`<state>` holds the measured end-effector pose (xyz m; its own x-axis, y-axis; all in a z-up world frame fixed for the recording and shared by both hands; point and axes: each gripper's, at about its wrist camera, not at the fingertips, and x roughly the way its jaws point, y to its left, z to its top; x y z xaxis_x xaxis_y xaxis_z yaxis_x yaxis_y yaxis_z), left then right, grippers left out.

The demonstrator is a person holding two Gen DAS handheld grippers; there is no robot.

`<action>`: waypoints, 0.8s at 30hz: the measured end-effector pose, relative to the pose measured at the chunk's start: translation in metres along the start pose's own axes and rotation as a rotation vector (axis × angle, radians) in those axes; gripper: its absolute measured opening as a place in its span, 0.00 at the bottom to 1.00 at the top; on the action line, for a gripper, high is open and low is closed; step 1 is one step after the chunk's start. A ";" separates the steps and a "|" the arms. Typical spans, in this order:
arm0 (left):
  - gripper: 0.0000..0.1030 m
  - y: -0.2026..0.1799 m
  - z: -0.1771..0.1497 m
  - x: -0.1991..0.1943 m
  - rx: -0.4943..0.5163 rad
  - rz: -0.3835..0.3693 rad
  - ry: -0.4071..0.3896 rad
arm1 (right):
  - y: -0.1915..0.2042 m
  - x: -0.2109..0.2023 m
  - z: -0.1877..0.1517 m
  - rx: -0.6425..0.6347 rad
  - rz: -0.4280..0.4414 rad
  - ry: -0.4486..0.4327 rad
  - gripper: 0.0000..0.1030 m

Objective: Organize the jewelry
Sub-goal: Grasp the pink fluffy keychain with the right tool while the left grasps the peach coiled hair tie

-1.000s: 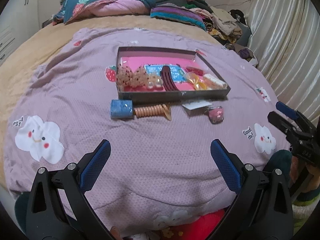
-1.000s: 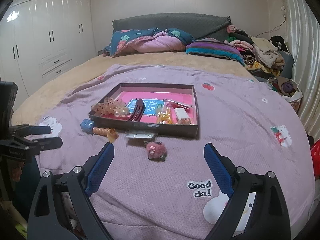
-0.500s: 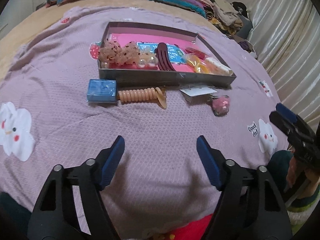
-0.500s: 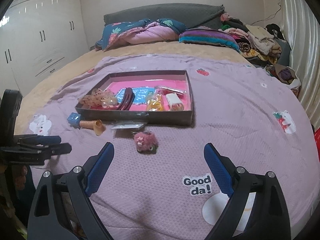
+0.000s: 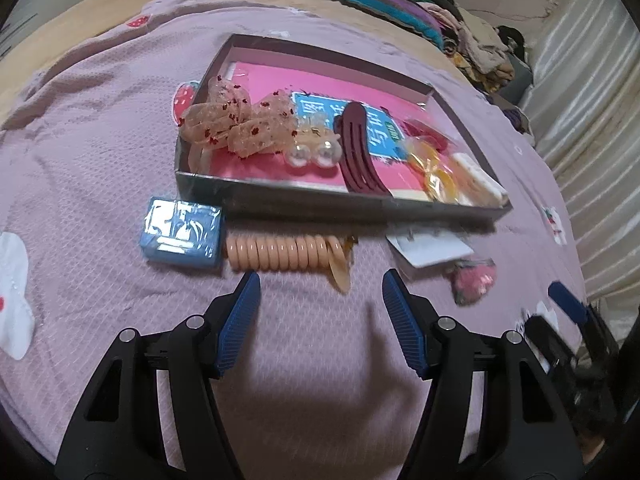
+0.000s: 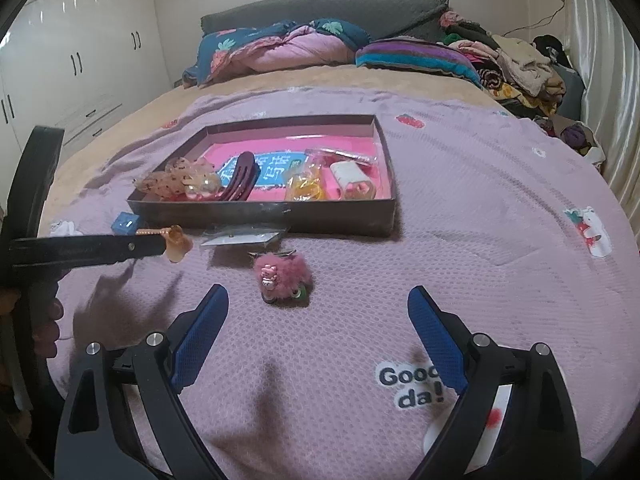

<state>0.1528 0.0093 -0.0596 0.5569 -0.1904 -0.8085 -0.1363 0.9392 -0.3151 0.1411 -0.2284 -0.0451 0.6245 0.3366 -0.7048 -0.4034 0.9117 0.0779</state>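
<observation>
A home bedroom: bed with padded headboard, heaped quilts, white wardrobe doors.

Lilac blanket with cloud, strawberry and "Good da!" prints is covering the near part of the bed, lying over a tan sheet that is showing toward the head end. Floral quilt is lying bunched against the grey headboard; striped pillow is sitting just beside it. Pile of clothes is stacking up at the far right corner of the bed. White wardrobe is standing along the left side, pale curtain is hanging along the right edge.
</observation>
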 end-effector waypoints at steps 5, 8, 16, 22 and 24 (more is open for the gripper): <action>0.54 0.003 0.006 0.011 -0.058 0.010 -0.001 | 0.007 0.019 0.002 -0.035 0.002 0.022 0.88; 0.54 0.006 0.010 0.015 -0.096 0.015 -0.012 | 0.011 0.032 0.003 -0.045 -0.005 0.040 0.87; 0.51 0.008 0.012 0.024 -0.158 0.045 -0.021 | 0.016 0.057 0.009 -0.040 0.002 0.072 0.64; 0.24 0.004 0.006 0.023 -0.101 0.088 -0.017 | 0.018 0.066 0.006 -0.056 0.015 0.099 0.37; 0.10 0.003 0.004 0.021 -0.088 0.053 -0.004 | 0.019 0.065 0.006 -0.059 0.025 0.097 0.31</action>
<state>0.1668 0.0095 -0.0756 0.5501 -0.1400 -0.8232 -0.2368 0.9192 -0.3146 0.1780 -0.1880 -0.0854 0.5473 0.3323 -0.7681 -0.4584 0.8869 0.0571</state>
